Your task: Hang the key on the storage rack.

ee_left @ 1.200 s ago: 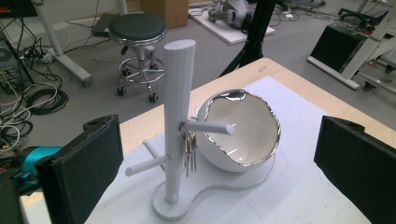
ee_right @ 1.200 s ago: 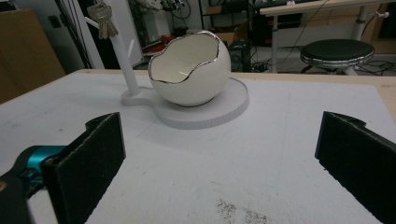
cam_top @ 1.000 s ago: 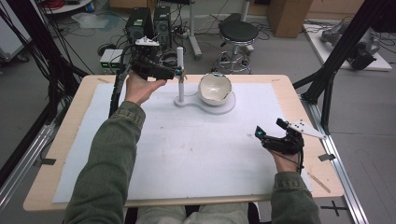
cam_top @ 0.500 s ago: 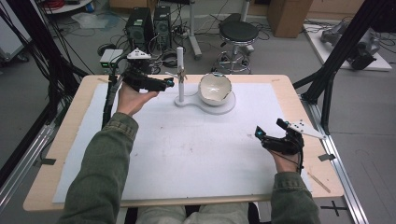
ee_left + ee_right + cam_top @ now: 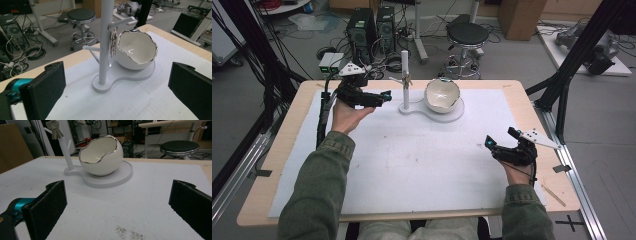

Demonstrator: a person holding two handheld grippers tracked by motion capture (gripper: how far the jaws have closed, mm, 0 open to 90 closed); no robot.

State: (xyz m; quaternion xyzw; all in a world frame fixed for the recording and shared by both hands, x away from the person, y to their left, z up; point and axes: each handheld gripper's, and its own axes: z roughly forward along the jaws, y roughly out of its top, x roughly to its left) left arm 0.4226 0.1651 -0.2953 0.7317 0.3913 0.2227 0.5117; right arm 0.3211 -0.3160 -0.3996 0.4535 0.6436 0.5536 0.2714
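Observation:
A white stand (image 5: pixel 405 80) with an upright post and side pegs is at the table's far middle. A bunch of keys (image 5: pixel 113 42) hangs from one peg. On the stand's round base sits an egg-shaped white bowl (image 5: pixel 442 95) with a jagged silver rim, and it looks empty. My left gripper (image 5: pixel 383 96) is held above the mat just left of the post, pointing at it, open and holding nothing. My right gripper (image 5: pixel 500 136) rests near the table's right edge, also open and empty. It faces the bowl (image 5: pixel 101 157) and the keys (image 5: pixel 55 128) from a distance.
A white mat (image 5: pixel 412 165) covers most of the wooden table (image 5: pixel 287 150). Black frame struts rise at the left side and by the right edge (image 5: pixel 562 95). A stool (image 5: pixel 467 35) and computer towers (image 5: pixel 372 25) stand on the floor beyond the far edge.
My left gripper has drawn back from the post, moving left and toward me. The right gripper, stand, keys and bowl have stayed put.

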